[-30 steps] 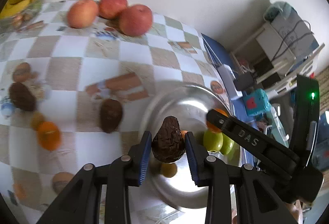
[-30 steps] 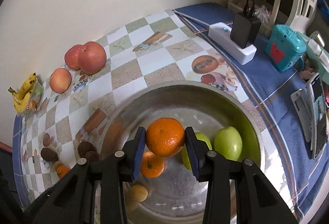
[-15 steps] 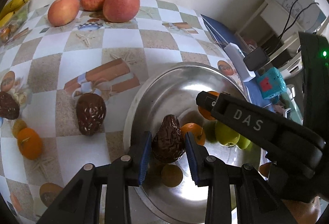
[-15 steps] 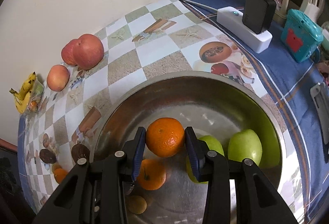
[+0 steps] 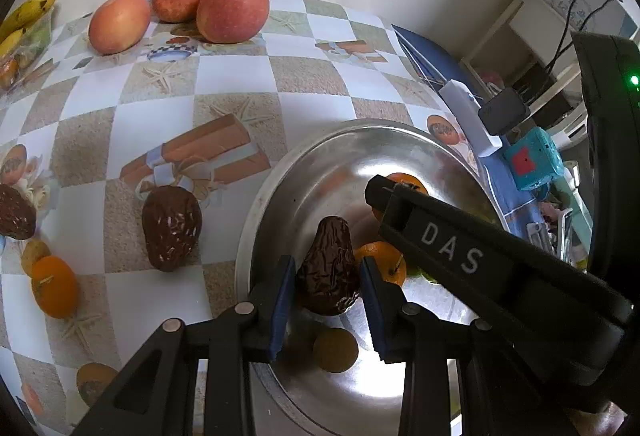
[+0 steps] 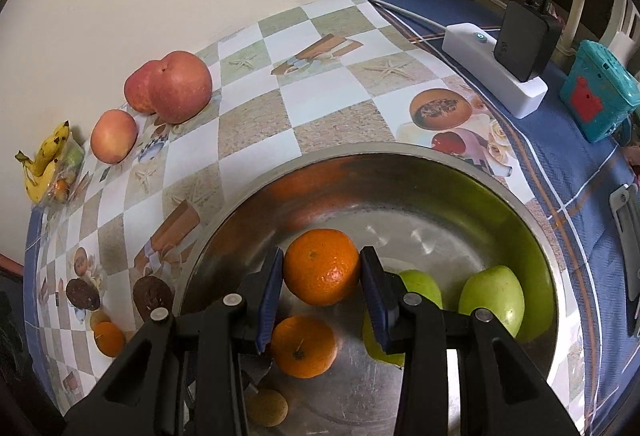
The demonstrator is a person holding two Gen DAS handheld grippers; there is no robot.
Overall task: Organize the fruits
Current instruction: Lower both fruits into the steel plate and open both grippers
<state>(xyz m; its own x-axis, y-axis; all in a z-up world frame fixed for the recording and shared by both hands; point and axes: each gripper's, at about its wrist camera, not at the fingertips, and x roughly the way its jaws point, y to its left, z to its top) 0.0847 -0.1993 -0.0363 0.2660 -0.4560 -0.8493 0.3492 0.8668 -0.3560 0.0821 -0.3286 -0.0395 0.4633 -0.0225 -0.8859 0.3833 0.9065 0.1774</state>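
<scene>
My left gripper (image 5: 327, 286) is shut on a dark wrinkled avocado (image 5: 329, 273) and holds it over the near-left part of the steel bowl (image 5: 276, 187). My right gripper (image 6: 322, 272) is shut on an orange (image 6: 322, 267) over the same bowl (image 6: 440, 155); its finger (image 5: 440, 240) crosses the left wrist view. In the bowl lie another orange (image 6: 302, 346), two green apples (image 6: 492, 296) and a small yellow-brown fruit (image 6: 267, 408). On the checked cloth are three red apples (image 5: 232, 13), two dark avocados (image 5: 172, 228) and an orange (image 5: 54, 286).
Bananas (image 6: 44, 159) lie in a bag at the far left by the wall. A white power strip with a black adapter (image 6: 516, 47) and a teal box (image 6: 596, 87) sit on the blue cloth to the right. A phone (image 6: 630, 244) lies at the right edge.
Both grippers have moved lower and closer over the bowl, each still holding its fruit. The bowl looks larger in both views.
</scene>
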